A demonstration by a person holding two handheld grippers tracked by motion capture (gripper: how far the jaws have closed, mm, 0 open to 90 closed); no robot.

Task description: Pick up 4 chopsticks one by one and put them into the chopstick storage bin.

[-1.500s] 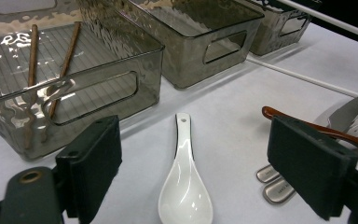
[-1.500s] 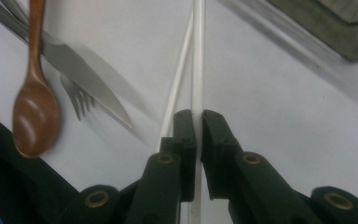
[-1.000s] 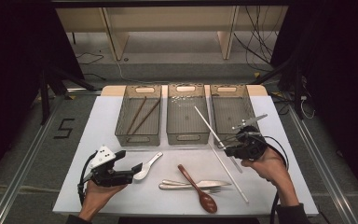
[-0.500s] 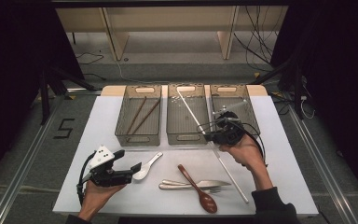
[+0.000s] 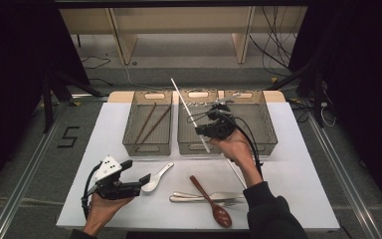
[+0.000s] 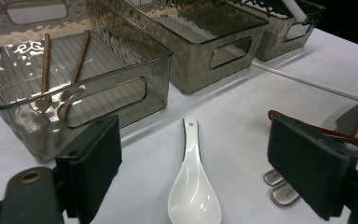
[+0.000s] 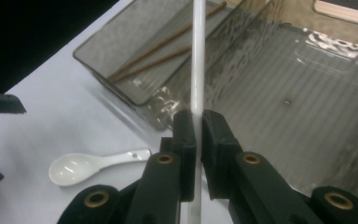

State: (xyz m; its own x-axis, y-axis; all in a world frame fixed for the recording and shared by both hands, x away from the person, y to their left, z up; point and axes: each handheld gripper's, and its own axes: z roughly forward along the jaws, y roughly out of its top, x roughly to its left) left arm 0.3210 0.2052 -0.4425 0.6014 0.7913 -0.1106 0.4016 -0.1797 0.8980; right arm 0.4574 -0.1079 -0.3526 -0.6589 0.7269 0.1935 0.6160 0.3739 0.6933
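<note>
Scene: While the left gripper point(image 5: 142, 180) waits open by the white spoon point(image 5: 156, 178) near the worktop's point(image 5: 298, 174) front edge, the right gripper point(image 5: 206, 130) carries a white chopstick point(image 5: 186, 109).
Grip: jaws clamped on the stick, seen pinched between the pads in the right gripper view.
Position: stick slants over the middle bin point(image 5: 191, 147); its twin point(image 5: 236, 173) lies on the worktop by the right forearm.
Left bin point(image 5: 146, 147): holds brown chopsticks point(image 5: 149, 122).
Advice: lower the far tip inside the middle bin's walls, level the stick, release low so it cannot bounce out.

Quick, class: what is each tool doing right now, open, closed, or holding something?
Left tool: open, holding nothing, with the white spoon lying between its jaws.
Right tool: closed on the white chopstick.
</note>
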